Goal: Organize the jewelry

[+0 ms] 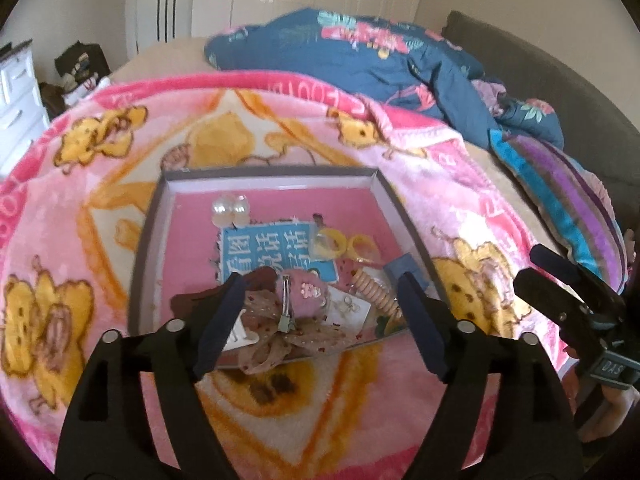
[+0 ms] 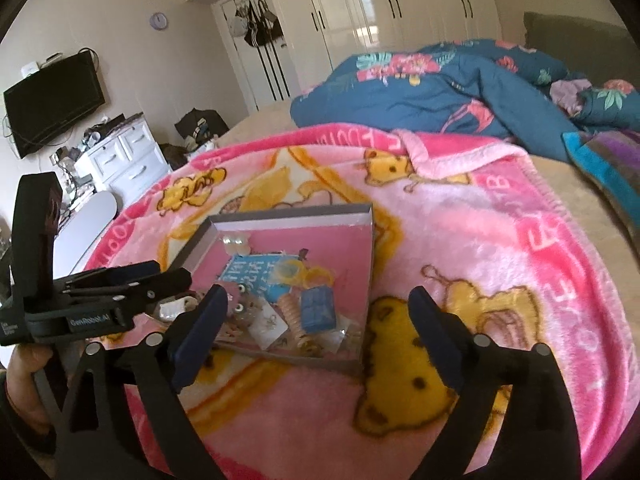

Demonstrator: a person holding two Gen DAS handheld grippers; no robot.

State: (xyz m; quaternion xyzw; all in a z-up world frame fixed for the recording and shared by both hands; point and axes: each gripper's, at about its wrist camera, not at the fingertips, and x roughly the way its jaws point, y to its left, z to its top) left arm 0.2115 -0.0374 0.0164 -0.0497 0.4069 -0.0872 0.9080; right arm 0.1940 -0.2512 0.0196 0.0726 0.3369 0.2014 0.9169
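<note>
On the pink fleece cartoon blanket (image 1: 120, 184), a shallow grey-rimmed pink cardboard tray (image 1: 149, 220) is holding the jewelry: yellow plastic rings (image 1: 336, 240), a beige spiral hair tie (image 1: 374, 290), a blue box (image 2: 318, 308). Both the left gripper (image 1: 316, 324) and right gripper (image 2: 316, 340) are hovering released, holding nothing.

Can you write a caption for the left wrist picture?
Open left tool above a jewelry-filled tray on a pink blanket.
</note>
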